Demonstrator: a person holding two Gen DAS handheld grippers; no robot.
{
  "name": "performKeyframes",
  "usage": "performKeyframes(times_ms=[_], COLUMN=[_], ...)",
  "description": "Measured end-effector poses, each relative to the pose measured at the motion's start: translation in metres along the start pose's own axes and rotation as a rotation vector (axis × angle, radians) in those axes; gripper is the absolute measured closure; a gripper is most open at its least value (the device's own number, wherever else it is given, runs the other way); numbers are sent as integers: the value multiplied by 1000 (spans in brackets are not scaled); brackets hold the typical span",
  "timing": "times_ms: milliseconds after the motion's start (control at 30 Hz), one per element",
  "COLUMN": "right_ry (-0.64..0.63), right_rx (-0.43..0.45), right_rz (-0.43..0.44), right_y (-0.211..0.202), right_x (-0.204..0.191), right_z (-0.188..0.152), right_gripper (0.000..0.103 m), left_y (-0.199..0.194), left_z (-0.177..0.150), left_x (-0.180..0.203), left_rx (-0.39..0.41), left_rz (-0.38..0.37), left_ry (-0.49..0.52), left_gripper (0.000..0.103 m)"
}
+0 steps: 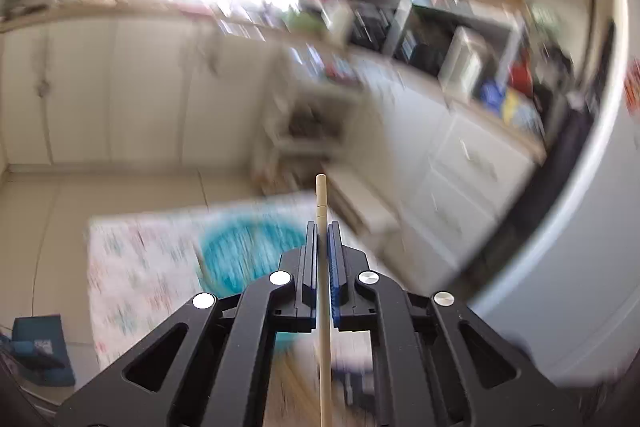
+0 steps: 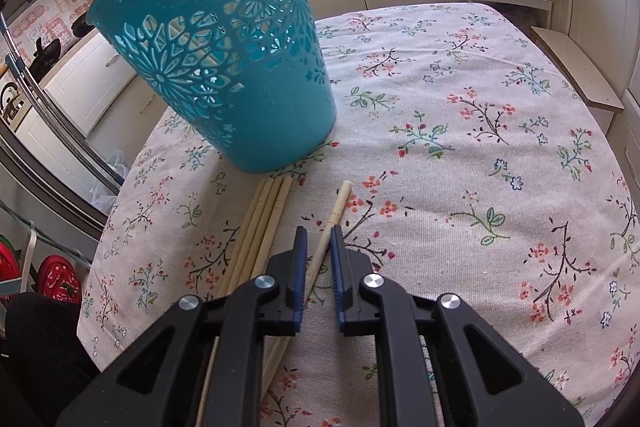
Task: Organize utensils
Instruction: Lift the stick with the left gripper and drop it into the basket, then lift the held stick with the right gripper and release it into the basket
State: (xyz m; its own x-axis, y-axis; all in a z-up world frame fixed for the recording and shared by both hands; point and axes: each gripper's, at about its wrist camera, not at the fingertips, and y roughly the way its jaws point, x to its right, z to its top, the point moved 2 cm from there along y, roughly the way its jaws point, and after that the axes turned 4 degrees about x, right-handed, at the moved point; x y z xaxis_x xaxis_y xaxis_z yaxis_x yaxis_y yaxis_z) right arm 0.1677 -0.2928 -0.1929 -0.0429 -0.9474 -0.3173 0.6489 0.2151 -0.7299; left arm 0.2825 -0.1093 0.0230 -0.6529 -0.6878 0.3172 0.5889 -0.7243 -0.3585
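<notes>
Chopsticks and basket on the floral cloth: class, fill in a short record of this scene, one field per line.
surface: table with floral cloth
container: teal basket, upright, cut-out flower pattern
loose utensils: bundle of chopsticks lying on the cloth before the basket
left tongs: shut on one chopstick, lifted; view blurred
right tongs: closed around a single chopstick lying apart from the bundle
inside of basket: cannot tell
</notes>
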Motion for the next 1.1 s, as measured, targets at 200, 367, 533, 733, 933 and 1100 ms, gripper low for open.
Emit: performKeyframes(times_ms=[200,367,533,733,933,1100], right_ry=[-23,-72,-62,-55,-44,-94], right_rx=[6,11,11,7,-4,-2], right_rz=[-2,-11,3,8,2,-48], right_y=[-1,1,1,1,-4,-3], right_x=[-1,-9,-8,-7,-4,-8], right_z=[-1,-2,-1,-2,-3,-5], right_gripper=[88,78,76,76,78,87], left_y=[35,67,86,80,34,2], left_z=[36,26,6,-17,-37,-62], left_x=[-13,-27,-37,-44,-57,-87], left_rx=[199,223,169,75,102,101], left_rz=[149,257,272,294,360,409], left_ry=[-47,-45,-48,-43,-90,-217], left_gripper=[98,98,98,96,58,47])
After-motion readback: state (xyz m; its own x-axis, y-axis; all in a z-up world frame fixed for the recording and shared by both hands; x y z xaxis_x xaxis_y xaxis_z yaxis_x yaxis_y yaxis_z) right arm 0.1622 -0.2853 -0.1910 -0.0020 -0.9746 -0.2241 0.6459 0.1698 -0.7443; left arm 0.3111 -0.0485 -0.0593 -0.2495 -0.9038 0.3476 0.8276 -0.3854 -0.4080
